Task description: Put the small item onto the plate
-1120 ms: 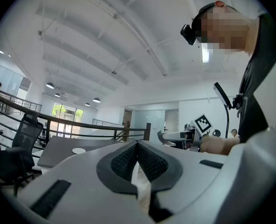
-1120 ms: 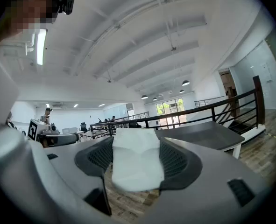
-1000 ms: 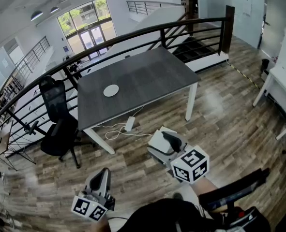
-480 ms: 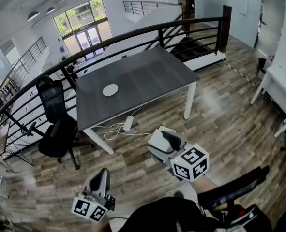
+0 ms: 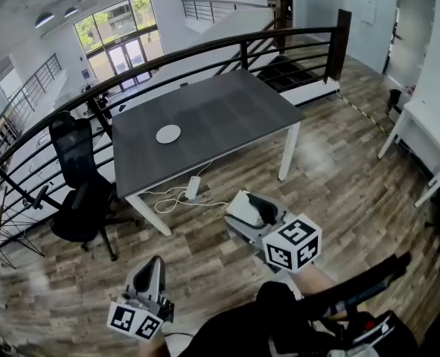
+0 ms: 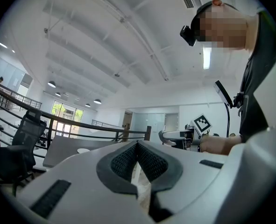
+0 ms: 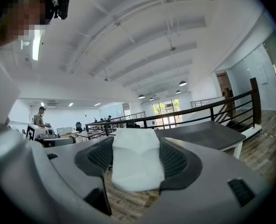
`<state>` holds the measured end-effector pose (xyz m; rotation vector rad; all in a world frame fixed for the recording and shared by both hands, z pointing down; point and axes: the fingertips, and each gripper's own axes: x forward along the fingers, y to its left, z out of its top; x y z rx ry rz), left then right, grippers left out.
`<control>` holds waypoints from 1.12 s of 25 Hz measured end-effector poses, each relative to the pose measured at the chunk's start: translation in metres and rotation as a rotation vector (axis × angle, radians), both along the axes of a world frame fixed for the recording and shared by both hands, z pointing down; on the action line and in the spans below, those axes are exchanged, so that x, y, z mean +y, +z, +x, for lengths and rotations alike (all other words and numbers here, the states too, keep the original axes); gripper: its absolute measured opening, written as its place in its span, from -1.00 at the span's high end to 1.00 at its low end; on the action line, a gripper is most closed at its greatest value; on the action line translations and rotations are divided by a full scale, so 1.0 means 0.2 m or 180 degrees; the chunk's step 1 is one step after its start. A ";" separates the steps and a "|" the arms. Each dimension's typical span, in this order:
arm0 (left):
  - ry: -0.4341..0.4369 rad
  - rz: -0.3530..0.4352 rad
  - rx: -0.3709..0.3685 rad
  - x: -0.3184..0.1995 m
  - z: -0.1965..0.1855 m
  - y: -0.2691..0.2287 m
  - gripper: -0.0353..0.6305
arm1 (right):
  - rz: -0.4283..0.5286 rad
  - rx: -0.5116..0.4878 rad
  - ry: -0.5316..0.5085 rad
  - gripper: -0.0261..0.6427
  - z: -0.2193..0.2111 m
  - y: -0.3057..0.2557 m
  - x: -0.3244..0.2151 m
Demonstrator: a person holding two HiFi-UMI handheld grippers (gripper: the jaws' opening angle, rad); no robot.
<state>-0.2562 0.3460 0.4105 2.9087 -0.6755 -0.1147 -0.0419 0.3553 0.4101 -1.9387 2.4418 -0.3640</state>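
A small white plate (image 5: 168, 134) lies on the dark grey table (image 5: 227, 117), toward its left side, far ahead of both grippers. My right gripper (image 5: 251, 208) is held over the wooden floor, short of the table, shut on a small white item (image 7: 136, 162) that fills the gap between its pads. My left gripper (image 5: 155, 271) is lower and to the left, also over the floor, its pads (image 6: 123, 160) pressed together with nothing between them. The plate (image 6: 83, 150) shows faintly on the table in the left gripper view.
A black office chair (image 5: 82, 192) stands left of the table. A white power strip (image 5: 193, 187) with cables lies on the floor under the table's near edge. A black railing (image 5: 205, 50) runs behind the table. A white desk (image 5: 428, 140) stands at the right.
The view has shifted slightly closer to the table; both grippers keep about the same pose and the right one still holds the white item.
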 end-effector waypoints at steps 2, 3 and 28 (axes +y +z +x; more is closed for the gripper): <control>-0.0029 -0.0037 0.0003 -0.02 -0.02 0.01 0.88 | -0.0010 0.0002 -0.0014 -0.01 -0.01 0.00 -0.03; -0.0040 -0.0050 -0.0001 -0.03 -0.02 0.01 0.88 | -0.0011 0.0004 -0.0036 -0.01 -0.01 0.00 -0.05; -0.0738 -0.0143 -0.0289 -0.70 0.53 -0.04 0.88 | 0.0048 -0.0136 -0.0736 -0.01 0.47 -0.01 -0.90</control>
